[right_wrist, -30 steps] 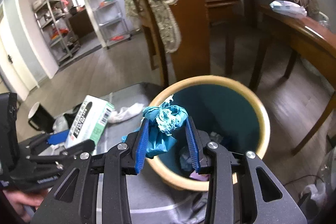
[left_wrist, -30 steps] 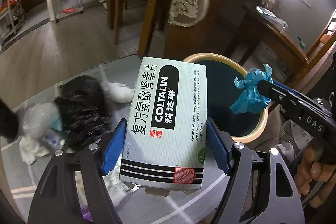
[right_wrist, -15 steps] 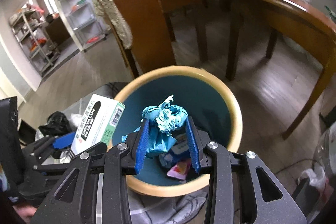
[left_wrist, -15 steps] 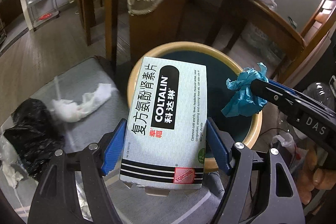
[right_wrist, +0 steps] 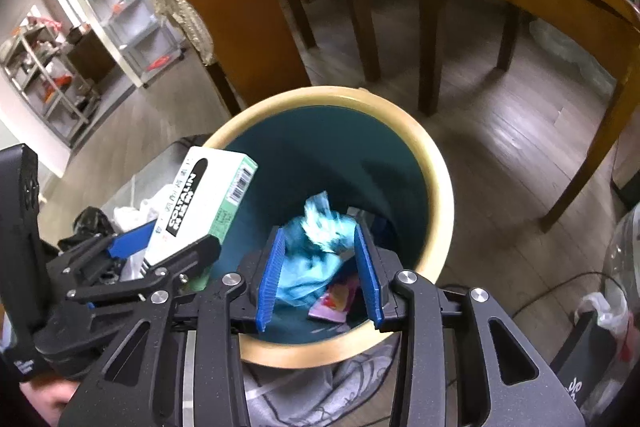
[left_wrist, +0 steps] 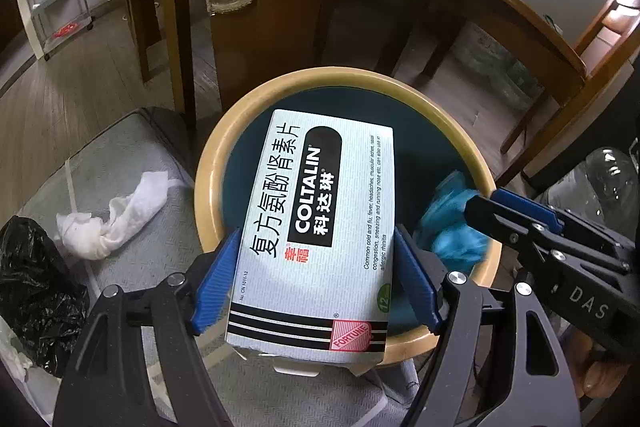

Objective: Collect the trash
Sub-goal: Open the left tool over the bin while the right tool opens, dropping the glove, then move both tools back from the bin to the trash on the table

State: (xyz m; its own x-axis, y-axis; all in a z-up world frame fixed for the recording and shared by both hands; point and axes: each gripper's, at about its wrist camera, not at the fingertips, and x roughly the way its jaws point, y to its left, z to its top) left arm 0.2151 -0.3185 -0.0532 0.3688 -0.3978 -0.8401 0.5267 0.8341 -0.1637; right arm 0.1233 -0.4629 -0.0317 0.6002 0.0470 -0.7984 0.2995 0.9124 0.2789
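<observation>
The left tool pinches a white medicine box marked COLTALIN between its blue pads, and the box hangs over the near edge of the round bin, which has a yellow rim and a dark green inside. The right tool is spread wide above the same bin; the crumpled blue tissue is between its pads but looks blurred, and I cannot tell if it touches them. At the bottom of the bin lies a pink wrapper. Left of the bin, on the grey mat, lie a white tissue and a black plastic bag.
</observation>
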